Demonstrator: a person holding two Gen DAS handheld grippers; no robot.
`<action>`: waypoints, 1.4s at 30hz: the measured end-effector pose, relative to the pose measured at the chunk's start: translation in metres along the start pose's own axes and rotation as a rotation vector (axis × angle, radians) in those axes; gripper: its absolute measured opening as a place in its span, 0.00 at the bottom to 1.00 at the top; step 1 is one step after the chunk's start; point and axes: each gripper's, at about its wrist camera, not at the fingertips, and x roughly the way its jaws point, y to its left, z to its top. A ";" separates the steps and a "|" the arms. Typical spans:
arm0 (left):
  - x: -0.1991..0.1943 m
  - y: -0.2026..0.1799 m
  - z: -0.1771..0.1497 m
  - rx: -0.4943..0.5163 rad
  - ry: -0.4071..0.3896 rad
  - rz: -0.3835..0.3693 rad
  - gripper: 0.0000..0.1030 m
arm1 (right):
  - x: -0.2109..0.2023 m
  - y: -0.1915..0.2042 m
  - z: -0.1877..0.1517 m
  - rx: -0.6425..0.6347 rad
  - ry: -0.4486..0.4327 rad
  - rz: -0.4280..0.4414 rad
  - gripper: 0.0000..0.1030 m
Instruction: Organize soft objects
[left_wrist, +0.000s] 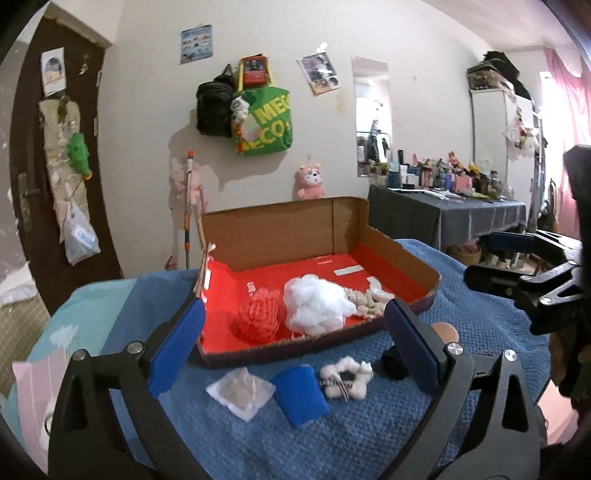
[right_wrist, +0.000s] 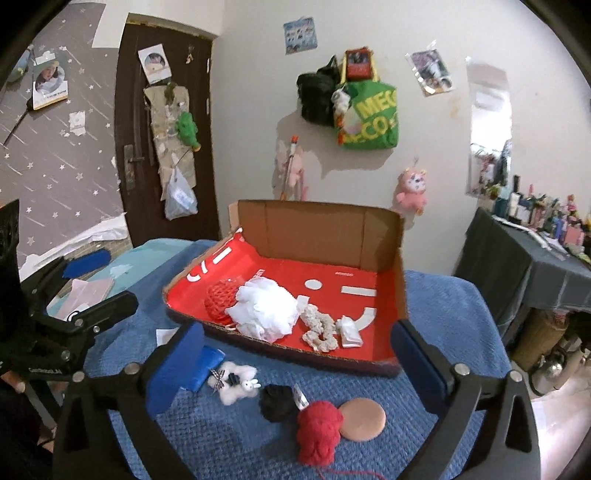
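Above the blue blanket (left_wrist: 480, 325), left gripper (left_wrist: 291, 336) spread wide, nothing between the blue pads (left_wrist: 177, 347), no contact with anything. Right gripper (right_wrist: 295, 365) likewise gaping, pads (right_wrist: 173, 369) bare, nothing held or touched. Each gripper visible at the edge of the other's view, well apart.

Just beyond the left gripper's fingertips, on the blanket: a white square packet (left_wrist: 241, 392), a blue folded cloth (left_wrist: 301, 395) touching it, a white fluffy scrunchie (left_wrist: 347, 378) with a small checked bow just beside that, then a black scrunchie (left_wrist: 394, 363) partly hidden by the right-hand finger, and the edge of a beige round puff (left_wrist: 445, 331).

From the right wrist, same row closer: blue cloth (right_wrist: 207, 365) half behind the left-hand pad, white scrunchie (right_wrist: 236, 382) with a tiny rabbit charm, black scrunchie (right_wrist: 275, 402), a red knitted piece (right_wrist: 319, 432) trailing a red thread, touching the beige puff (right_wrist: 364, 419).

Farther out, an open cardboard box (left_wrist: 280, 229) with a red inner floor, resting on the blanket, back flap upright. Inside, 4 soft items near the front wall: a red mesh bath pouf (left_wrist: 258, 314), a white mesh bath pouf (left_wrist: 316, 302) touching it, a cream crocheted scrunchie (right_wrist: 319, 328), and a small white packet (right_wrist: 349, 330) beside that.

Behind the box, a white wall with a green tote bag (right_wrist: 369, 114), a black bag and a pink plush toy (left_wrist: 310, 181); a dark door (right_wrist: 166, 122) at the left; a cluttered table (left_wrist: 443, 218) under a grey cloth at the right.
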 end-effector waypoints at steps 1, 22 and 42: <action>-0.002 -0.001 -0.006 -0.014 0.003 0.008 0.96 | -0.005 0.002 -0.004 0.002 -0.010 -0.020 1.00; 0.003 -0.021 -0.113 -0.057 0.086 0.092 0.96 | -0.003 0.020 -0.130 0.125 -0.009 -0.175 1.00; 0.016 -0.019 -0.129 -0.097 0.152 0.090 0.96 | 0.013 0.020 -0.160 0.167 0.051 -0.173 1.00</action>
